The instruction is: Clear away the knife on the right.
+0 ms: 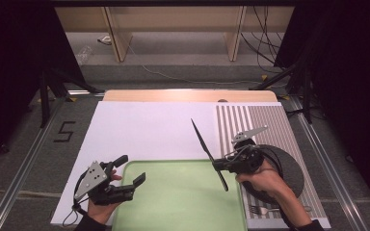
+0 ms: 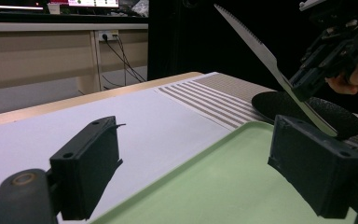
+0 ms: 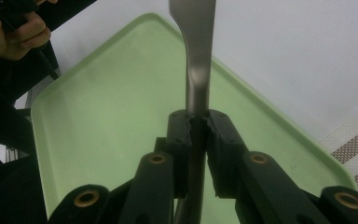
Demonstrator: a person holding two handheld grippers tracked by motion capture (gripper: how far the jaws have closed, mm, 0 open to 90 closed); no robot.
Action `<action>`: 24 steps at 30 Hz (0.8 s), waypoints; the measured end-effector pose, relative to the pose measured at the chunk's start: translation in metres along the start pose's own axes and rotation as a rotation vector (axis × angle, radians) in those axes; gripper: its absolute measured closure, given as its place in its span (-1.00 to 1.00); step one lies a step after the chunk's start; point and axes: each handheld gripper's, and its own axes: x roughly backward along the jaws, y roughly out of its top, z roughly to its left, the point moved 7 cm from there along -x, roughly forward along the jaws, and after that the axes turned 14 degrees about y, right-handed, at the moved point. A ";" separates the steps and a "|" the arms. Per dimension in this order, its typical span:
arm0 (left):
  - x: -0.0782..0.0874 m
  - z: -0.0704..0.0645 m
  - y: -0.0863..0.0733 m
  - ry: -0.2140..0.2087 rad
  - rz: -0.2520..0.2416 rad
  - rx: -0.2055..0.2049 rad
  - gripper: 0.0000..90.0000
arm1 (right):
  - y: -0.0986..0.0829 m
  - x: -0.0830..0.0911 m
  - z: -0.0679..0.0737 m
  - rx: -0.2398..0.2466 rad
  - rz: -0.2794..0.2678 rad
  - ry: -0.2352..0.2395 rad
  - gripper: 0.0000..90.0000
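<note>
The right gripper (image 1: 225, 165), at centre right of the high view, is clamped on the middle of a knife (image 1: 208, 153) whose long axis tilts from lower right to upper left, blade tip raised over the green tray's (image 1: 183, 202) right edge. The tray holds nothing. The left gripper (image 1: 136, 185), jaws wide and holding nothing, rests at the tray's left rim, well apart from the knife; a fork (image 1: 264, 210) lies beside a dark plate (image 1: 291, 171) at lower right.

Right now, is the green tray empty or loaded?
Empty. The green tray has a bare surface in the high view; the knife hangs above its right edge, clamped in the right tool, not resting on it.
</note>
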 end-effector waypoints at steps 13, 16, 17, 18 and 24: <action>0.001 0.000 0.001 -0.002 -0.005 0.006 -0.66 | -0.017 -0.013 0.014 -0.036 0.010 0.044 0.78; 0.001 0.000 0.001 0.000 -0.007 0.005 -0.66 | -0.019 -0.014 0.016 -0.037 0.010 0.044 0.78; 0.001 0.000 0.001 0.001 -0.007 0.006 -0.66 | -0.020 -0.015 0.017 -0.035 0.009 0.043 0.78; 0.001 0.000 0.001 0.001 -0.009 0.007 -0.66 | -0.021 -0.015 0.017 -0.037 0.012 0.040 0.78; 0.001 0.000 0.001 0.000 -0.008 0.004 -0.66 | -0.027 -0.019 0.022 -0.059 0.014 0.042 0.78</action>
